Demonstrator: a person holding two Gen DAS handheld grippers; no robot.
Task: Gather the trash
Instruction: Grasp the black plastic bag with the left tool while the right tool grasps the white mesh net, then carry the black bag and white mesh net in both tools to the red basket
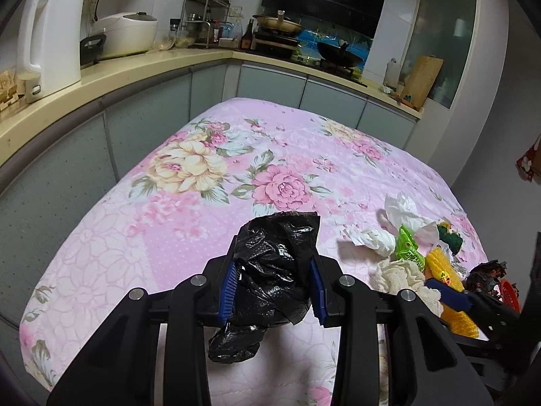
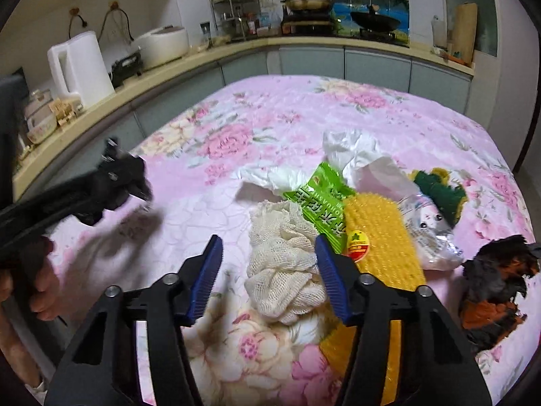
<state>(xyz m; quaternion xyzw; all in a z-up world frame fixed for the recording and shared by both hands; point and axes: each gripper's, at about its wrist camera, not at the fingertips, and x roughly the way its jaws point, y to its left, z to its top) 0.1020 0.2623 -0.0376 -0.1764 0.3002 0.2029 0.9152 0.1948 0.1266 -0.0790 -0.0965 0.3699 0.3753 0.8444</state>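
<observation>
black plastic, a crumpled trash bag (image 1: 270, 270), sits clenched between the blue pads of my left claw (image 1: 274, 280), raised above the table (image 1: 135, 223), which is covered in a pink floral cloth. the bag's lower end hangs free below the pads.

my right claw (image 2: 268, 270) stands part-open over the trash pile. a cream mesh cloth (image 2: 282, 260) lies between its pads; the right pad is at the cloth's edge, the left pad is apart from it, so i read the claw as released, not gripping.

trash pile, as seen from the right wrist view:
- green snack wrapper (image 2: 321, 199), just beyond the mesh cloth.
- yellow bumpy sheet (image 2: 378, 237) with a round red sticker, right of the cloth and partly under the wrapper.
- white crumpled tissue (image 2: 355, 155), behind the wrapper.
- clear printed packet (image 2: 429, 233), right of the yellow sheet.
- green and yellow scouring pad (image 2: 436, 182), behind the packet.
- black and orange crumpled item (image 2: 497, 284), near the right edge of the table.

in the same view my left claw appears blurred at the left, with the hand (image 2: 37, 284) holding its grip.

background: a white kettle (image 1: 50, 37) and a rice cooker (image 1: 128, 34) stand on the kitchen counter.
</observation>
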